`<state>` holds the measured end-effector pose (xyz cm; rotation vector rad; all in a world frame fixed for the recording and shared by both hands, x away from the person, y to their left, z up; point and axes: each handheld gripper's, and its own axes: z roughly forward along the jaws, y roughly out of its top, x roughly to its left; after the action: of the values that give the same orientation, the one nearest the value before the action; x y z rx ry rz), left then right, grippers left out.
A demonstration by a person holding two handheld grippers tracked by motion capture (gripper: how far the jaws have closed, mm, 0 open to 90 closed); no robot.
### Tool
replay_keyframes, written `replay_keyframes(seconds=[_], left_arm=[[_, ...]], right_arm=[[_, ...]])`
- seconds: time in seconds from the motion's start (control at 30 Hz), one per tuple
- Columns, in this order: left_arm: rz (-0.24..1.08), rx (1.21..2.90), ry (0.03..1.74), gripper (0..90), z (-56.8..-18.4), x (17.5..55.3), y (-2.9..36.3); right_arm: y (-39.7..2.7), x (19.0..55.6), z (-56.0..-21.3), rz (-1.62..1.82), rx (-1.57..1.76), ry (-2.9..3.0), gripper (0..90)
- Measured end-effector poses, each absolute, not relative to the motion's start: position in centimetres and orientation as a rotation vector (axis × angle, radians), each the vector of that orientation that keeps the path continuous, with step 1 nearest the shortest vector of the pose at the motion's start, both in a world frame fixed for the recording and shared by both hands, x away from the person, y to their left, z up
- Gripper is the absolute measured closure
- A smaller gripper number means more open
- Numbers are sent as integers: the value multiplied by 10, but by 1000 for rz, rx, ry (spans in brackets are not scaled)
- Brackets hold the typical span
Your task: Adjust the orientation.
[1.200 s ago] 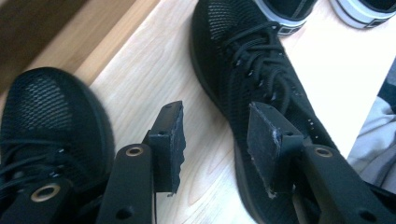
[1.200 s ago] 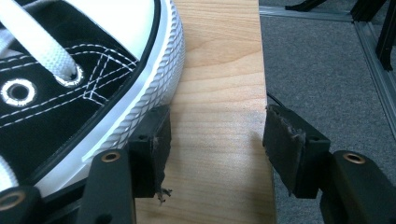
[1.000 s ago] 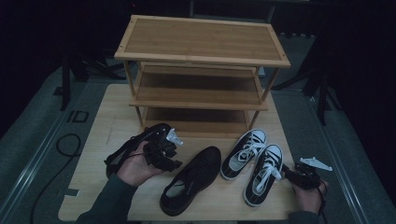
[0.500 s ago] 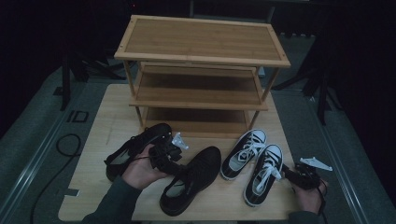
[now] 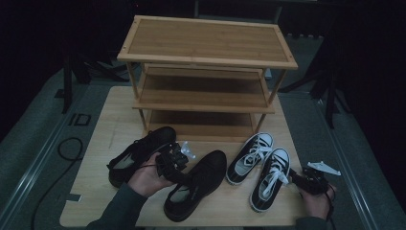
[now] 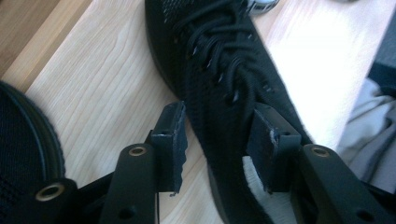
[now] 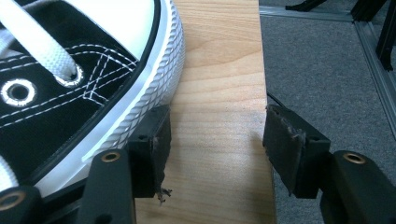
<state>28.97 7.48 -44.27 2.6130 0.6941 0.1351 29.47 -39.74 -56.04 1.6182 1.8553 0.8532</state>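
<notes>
Straddling the laced middle of the black mesh shoe (image 6: 224, 70), the left tool (image 6: 217, 135) has just been narrowing its jaws, though the pads look not quite pressed home. That shoe lies on the bench (image 5: 119, 115) before the bamboo rack (image 5: 206, 72). Seat both pads low on the sides, clear of loose laces, before lifting. The right tool (image 7: 217, 149) rests spread apart, empty, beside the white-toed sneaker (image 7: 70, 70).

left gripper view: black mesh shoe (image 6: 224, 70) toe and heel cut off by the frame; second black shoe (image 6: 23, 149) just a sliver at the left edge. right gripper view: sneaker (image 7: 70, 70) cropped top and left. high view: rack's bottom shelf (image 5: 201, 122) too dark to read.
</notes>
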Motion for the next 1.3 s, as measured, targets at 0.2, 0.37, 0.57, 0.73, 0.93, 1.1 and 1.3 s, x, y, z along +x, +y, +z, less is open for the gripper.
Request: replay_keyframes(seconds=[0.2, 0.37, 0.57, 0.73, 0.93, 1.1, 1.3], left_arm=[[123, 2626, 687, 653, -449, 291, 70], [161, 2652, 690, 658, -455, 292, 62], [160, 2663, 717, 718, -465, 297, 54], [148, 2640, 763, 862, -465, 298, 58], [178, 2620, 796, 874, -465, 300, 67], [173, 2593, 846, 875, -465, 302, 81], [193, 2581, 886, 876, -465, 304, 97]], right_arm=[[-397, 295, -560, 851, 1618, 1856, 414], [-397, 295, -560, 852, 1618, 1855, 414], [-397, 295, -560, 853, 1618, 1855, 414], [-398, 295, -560, 853, 1618, 1856, 413], [-398, 295, -560, 854, 1618, 1857, 413], [-398, 295, -560, 854, 1618, 1857, 413], [-398, 295, -560, 852, 1618, 1857, 413]])
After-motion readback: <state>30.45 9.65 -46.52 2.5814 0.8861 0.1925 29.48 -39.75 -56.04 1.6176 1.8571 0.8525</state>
